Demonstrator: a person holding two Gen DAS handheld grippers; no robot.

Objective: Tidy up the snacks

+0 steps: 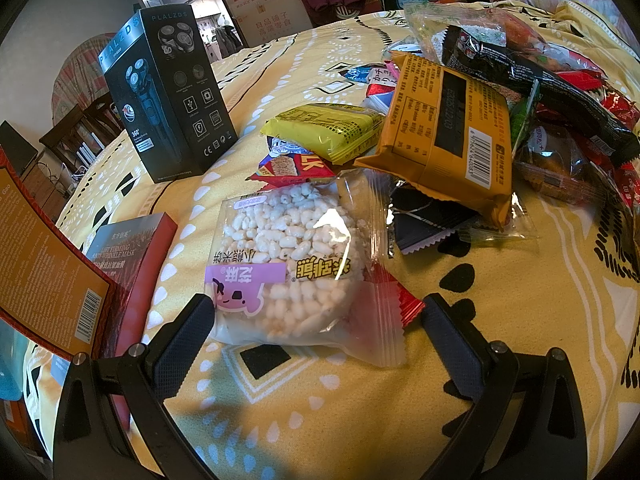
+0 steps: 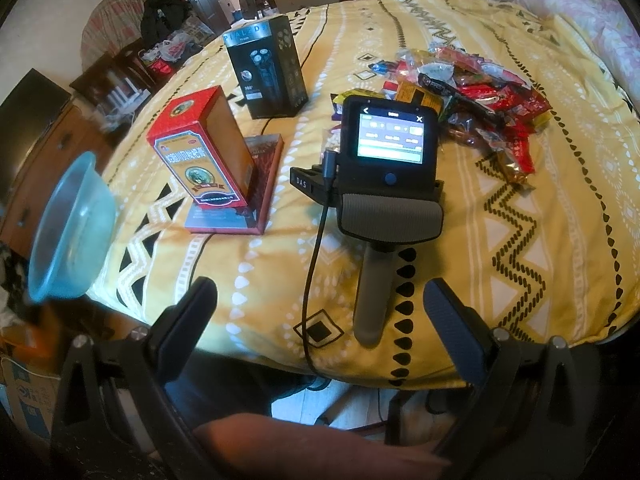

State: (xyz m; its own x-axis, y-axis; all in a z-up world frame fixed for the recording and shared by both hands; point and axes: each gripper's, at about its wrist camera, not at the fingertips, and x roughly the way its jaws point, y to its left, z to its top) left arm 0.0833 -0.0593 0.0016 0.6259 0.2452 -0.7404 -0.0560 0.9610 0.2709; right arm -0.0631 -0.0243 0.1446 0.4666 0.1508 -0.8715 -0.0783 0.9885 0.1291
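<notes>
A clear packet holding a round puffed rice cake [image 1: 288, 260] with a purple label lies on the yellow patterned cloth [image 1: 500, 320]. My left gripper [image 1: 316, 332] is open around its near end, and the left fingertip [image 1: 202, 308] sits at the packet's edge. Behind it a pile of snacks holds a yellow packet [image 1: 324, 128], an orange packet [image 1: 448, 132] and a black packet [image 1: 540, 80]. My right gripper [image 2: 320, 312] hangs open and empty over the table's near edge. It looks at the back of the left gripper's screen unit [image 2: 388, 140] and the snack pile [image 2: 480, 92].
A black shaver box [image 2: 268, 68] stands at the back left. A tall red box [image 2: 204, 152] stands on a flat red mask box [image 2: 256, 200]. A pale blue plastic bowl [image 2: 68, 228] is at the table's left edge. A person's arm [image 2: 300, 440] shows below the table edge.
</notes>
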